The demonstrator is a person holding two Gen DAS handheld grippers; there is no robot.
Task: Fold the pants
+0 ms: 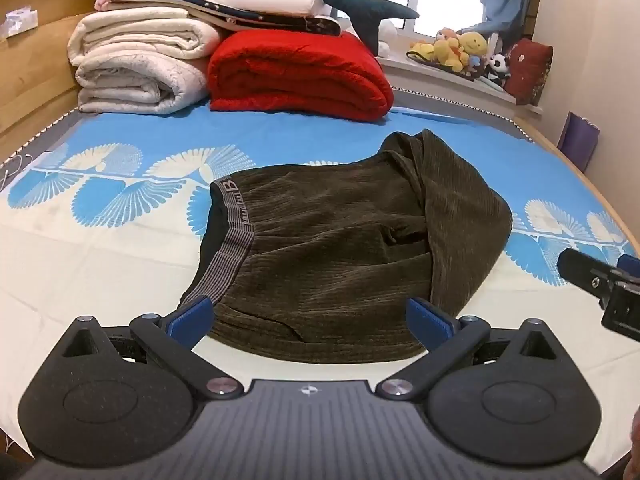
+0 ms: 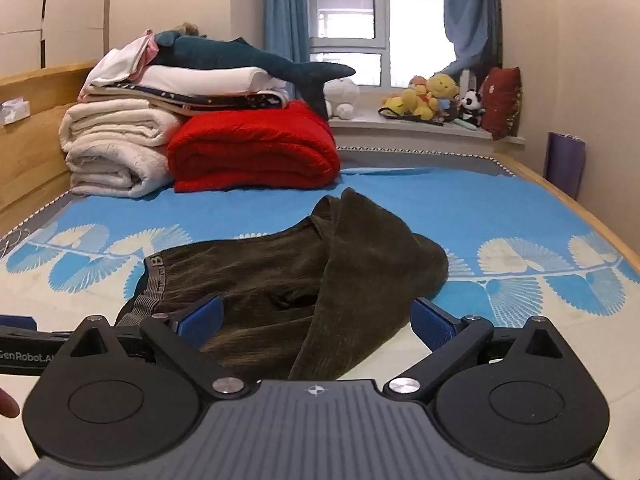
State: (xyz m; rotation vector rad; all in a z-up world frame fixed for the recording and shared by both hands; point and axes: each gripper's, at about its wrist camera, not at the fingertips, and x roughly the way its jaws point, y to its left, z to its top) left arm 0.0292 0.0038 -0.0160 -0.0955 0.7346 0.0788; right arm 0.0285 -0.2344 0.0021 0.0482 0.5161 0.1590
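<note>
Dark olive corduroy pants point(image 1: 344, 248) lie partly folded on the blue-patterned bed sheet point(image 1: 100, 248), long axis left–right, grey waistband point(image 1: 230, 236) at the left end and legs doubled back at the right. Left gripper point(image 1: 310, 316) and right gripper point(image 2: 318, 318) both spread wide over the near edge, gripping nothing.

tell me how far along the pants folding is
Done: the pants lie on the bed, legs doubled back over the seat. In hand: nothing; the left hand-held gripper and right hand-held gripper are both open. Left: square the loose fold, perhaps fold again.
</note>
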